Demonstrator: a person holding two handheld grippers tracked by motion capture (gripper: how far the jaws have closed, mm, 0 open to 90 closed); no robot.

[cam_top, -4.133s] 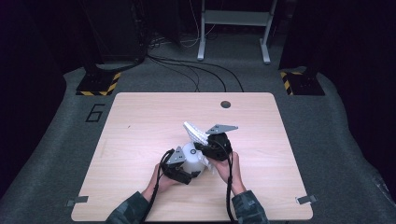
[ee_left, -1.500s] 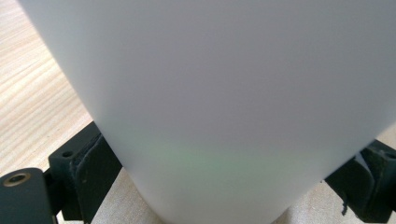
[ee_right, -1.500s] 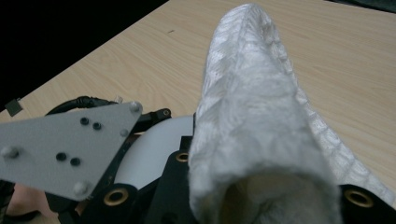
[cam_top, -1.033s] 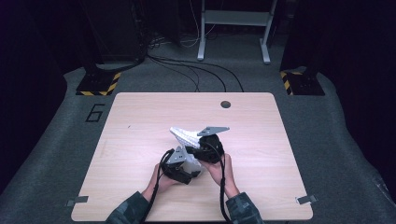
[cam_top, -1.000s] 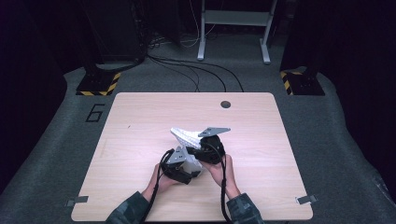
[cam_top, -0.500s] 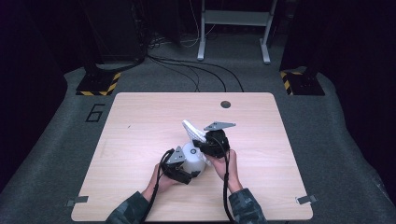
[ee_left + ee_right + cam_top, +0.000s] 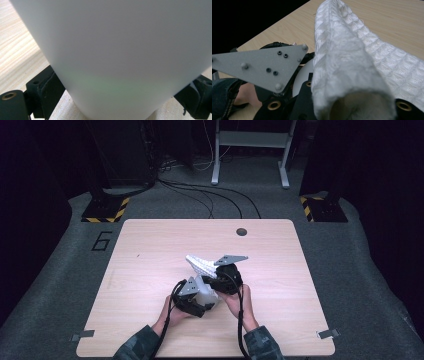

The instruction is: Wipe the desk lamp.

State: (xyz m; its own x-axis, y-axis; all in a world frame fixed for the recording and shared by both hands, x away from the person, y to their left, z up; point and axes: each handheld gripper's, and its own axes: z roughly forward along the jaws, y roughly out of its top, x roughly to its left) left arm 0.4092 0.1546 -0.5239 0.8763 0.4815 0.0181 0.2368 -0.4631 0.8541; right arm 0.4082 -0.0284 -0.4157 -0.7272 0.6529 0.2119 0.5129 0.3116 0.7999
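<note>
A lab or recording studio is suggested: a pale wooden counter (image 7: 150, 270) is set on grey carpet (image 7: 60, 285) marked with a "6" (image 7: 102, 240). Black stands on hazard-striped bases (image 7: 106, 211), loose cables (image 7: 210, 195) and a metal frame (image 7: 250, 142) are seen along the dark top of the frame.

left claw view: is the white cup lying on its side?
No. The white cup stands upright on the wooden table, its base on the wood, with the left claw clamped on its two sides.

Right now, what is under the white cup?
The white cup stands on the wooden table, between the left tool's pads. Its inside is not visible here.
</note>
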